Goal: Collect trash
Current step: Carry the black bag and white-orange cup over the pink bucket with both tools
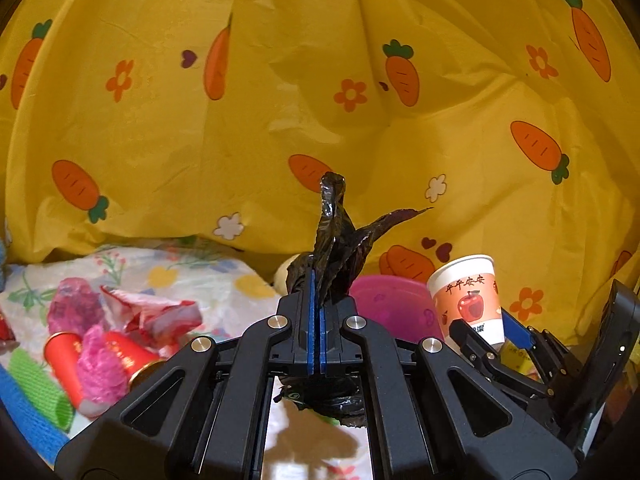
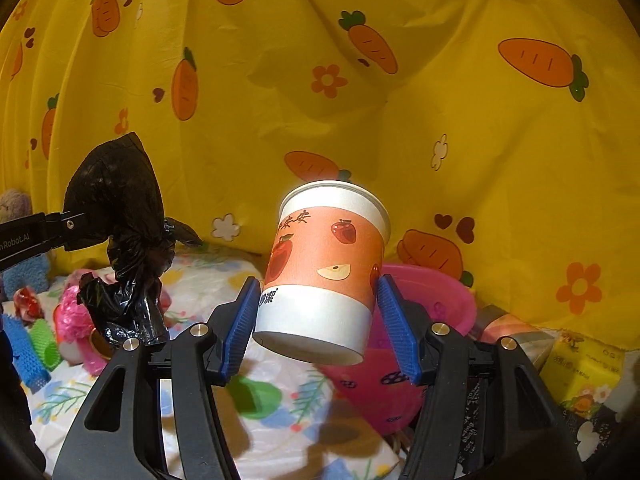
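My left gripper (image 1: 319, 300) is shut on a crumpled black plastic bag (image 1: 336, 236), whose twisted top sticks up above the blue pads while the rest hangs below. From the right wrist view that bag (image 2: 120, 216) dangles at the left, held by the left gripper (image 2: 76, 220). My right gripper (image 2: 316, 300) is shut on a paper cup (image 2: 324, 264) with an orange apple print, tilted, lifted off the table. The same cup (image 1: 468, 296) shows at the right of the left wrist view, between the right gripper's fingers (image 1: 516, 326).
A yellow carrot-print cloth (image 1: 320, 80) hangs behind. On the floral tablecloth (image 1: 200, 276) lie red paper cups (image 1: 64, 360), crumpled wrappers (image 1: 156, 312), pink fluff (image 1: 100, 364) and blue and green mesh pieces (image 2: 36, 352). A pink plastic basin (image 2: 432, 300) sits behind the cup, a yellow tissue pack (image 2: 580, 368) at right.
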`<act>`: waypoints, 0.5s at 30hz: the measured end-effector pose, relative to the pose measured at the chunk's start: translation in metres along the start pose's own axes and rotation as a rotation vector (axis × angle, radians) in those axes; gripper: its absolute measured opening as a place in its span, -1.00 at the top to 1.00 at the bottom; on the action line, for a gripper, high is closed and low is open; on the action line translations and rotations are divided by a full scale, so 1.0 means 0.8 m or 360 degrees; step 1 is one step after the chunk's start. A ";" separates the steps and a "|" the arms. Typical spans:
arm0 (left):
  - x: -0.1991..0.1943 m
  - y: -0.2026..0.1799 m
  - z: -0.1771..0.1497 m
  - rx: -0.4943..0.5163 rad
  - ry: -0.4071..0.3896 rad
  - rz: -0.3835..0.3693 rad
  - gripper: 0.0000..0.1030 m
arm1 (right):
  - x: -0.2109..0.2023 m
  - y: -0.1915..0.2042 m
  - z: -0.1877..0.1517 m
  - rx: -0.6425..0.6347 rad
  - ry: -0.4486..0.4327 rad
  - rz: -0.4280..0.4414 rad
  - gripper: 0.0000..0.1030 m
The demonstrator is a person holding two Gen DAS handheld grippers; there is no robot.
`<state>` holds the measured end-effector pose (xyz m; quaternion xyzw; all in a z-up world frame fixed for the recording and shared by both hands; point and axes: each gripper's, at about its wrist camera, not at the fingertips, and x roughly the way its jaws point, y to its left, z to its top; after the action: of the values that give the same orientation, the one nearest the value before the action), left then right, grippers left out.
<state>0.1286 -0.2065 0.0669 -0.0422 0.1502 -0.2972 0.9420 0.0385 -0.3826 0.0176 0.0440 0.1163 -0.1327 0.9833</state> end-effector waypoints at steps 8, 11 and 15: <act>0.111 -0.046 0.006 0.0017 0.0054 -0.0170 0.99 | 0.050 -0.065 0.008 0.0081 0.0002 -0.0139 -0.15; 0.143 -0.057 0.002 0.0012 0.0083 -0.0204 0.99 | 0.065 -0.073 0.007 0.0075 0.0016 -0.0156 -0.15; 0.172 -0.066 -0.003 0.0017 0.0108 -0.0228 0.99 | 0.084 -0.077 0.005 0.0041 0.0035 -0.0175 -0.15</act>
<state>0.2059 -0.3289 0.0381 -0.0376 0.1771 -0.3657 0.9129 0.0857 -0.4594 0.0015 0.0516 0.1276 -0.1876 0.9726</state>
